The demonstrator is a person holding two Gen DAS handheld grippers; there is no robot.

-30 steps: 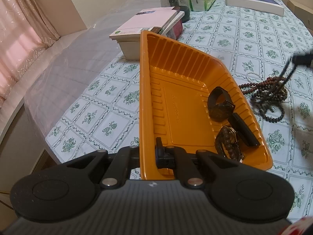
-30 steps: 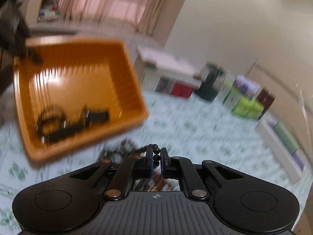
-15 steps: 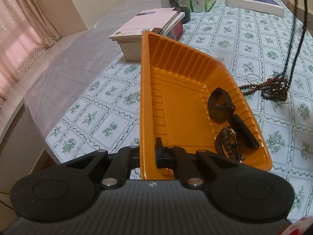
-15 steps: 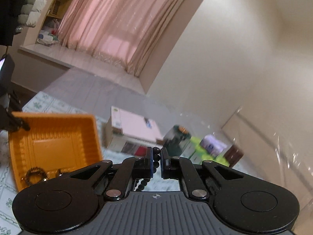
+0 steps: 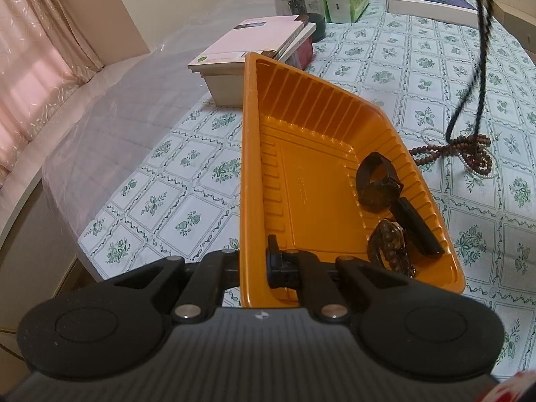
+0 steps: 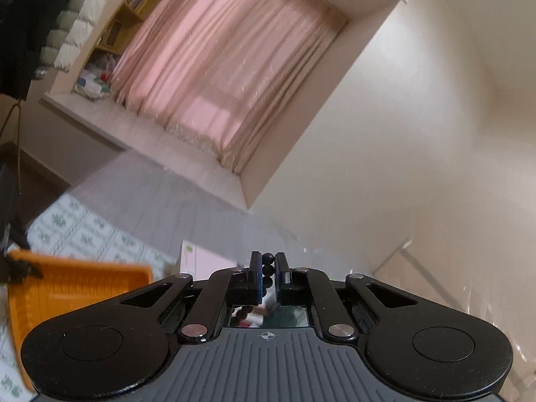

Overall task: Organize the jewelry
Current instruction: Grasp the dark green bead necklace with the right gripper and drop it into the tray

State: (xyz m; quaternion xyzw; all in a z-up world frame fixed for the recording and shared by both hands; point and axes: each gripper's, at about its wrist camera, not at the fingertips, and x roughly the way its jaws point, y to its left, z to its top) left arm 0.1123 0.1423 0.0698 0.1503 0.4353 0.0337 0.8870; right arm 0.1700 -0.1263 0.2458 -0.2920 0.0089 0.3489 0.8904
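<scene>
My left gripper [image 5: 256, 261] is shut on the near rim of the orange tray [image 5: 301, 127], which sits tilted on the tablecloth. Inside the tray lie a black watch [image 5: 377, 181], a black strap piece [image 5: 417, 227] and a brown bead bracelet [image 5: 390, 248]. My right gripper [image 6: 267, 269] is shut on a strand of black beads [image 6: 267, 268], raised high over the table. In the left wrist view that black bead strand [image 5: 480, 43] hangs down from the top right to a pile of brown beads [image 5: 469, 150] and a pearl string [image 5: 432, 132] on the cloth.
A stack of books and boxes [image 5: 254, 50] stands just behind the tray. A dark jar [image 5: 294, 0], tissue packs [image 5: 341, 0] and a flat box [image 5: 432, 3] line the far edge. A pink curtain [image 6: 217, 67] and window ledge are to the left.
My right gripper has risen with the black bead strand, which now hangs long and taut-looking above the bead pile. The left gripper and tray have not moved.
</scene>
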